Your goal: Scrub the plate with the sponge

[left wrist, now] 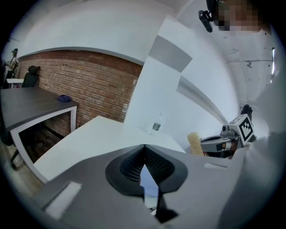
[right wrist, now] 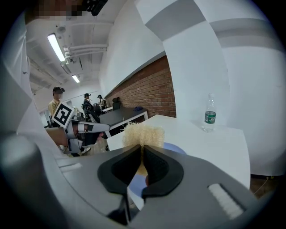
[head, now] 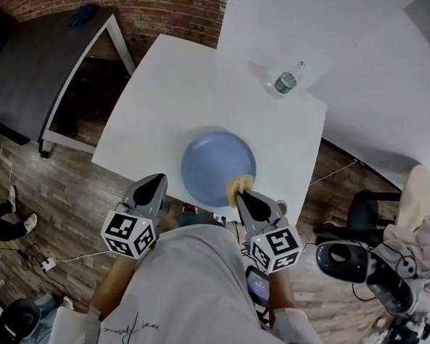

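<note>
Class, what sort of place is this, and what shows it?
Likely an office or lab workroom, not a kitchen: plain white table, a dark desk by a brick wall, ceiling strip lights.

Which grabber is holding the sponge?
The right gripper: its jaws pinch the yellow sponge. The left gripper is shut on nothing.

A round blue plate lies flat near the counter's front edge — a pale, fibrous sponge over its rim.
</note>
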`<state>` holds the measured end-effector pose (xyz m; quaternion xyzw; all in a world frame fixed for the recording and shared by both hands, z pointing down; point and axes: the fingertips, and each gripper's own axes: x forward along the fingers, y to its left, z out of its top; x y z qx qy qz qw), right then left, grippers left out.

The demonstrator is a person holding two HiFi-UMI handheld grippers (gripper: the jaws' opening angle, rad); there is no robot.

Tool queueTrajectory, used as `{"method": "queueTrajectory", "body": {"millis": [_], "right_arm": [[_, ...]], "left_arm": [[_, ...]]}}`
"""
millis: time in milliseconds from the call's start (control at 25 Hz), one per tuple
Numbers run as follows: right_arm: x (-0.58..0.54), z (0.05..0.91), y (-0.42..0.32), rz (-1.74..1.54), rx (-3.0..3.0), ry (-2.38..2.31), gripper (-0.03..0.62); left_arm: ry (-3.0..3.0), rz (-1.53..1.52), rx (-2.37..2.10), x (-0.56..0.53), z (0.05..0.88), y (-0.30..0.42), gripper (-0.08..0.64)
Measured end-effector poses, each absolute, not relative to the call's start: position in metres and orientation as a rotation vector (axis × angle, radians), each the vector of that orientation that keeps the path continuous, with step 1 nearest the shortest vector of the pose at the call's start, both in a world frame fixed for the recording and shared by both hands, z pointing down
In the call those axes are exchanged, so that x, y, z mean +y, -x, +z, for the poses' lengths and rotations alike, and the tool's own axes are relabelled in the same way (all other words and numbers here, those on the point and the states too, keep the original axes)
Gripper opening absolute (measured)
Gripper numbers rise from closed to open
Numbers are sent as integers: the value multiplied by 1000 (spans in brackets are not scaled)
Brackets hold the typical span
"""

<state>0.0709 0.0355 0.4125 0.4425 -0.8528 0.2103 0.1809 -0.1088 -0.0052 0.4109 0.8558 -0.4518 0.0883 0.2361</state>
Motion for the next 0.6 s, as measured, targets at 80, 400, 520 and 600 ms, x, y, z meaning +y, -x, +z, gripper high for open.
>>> {"method": "queueTrajectory", "body": {"millis": [80,400,520,600], "right_arm": [[23,421,-74,606,-2394,-1235,28],[-5,445,-79,629,-2362,-1213,28],[-14,449,-76,622,-2364,-1186,28],[-20,452,-74,605,-2358,-1163,28]], "left_arm": [[-2313,282,-1245,-14,424,107,14],[-2271,378,-1237,-31,455,102,15],[-2278,393,-1232,-37,456,103,14],[-2286,417,-1226,-44,460,103,14]]}}
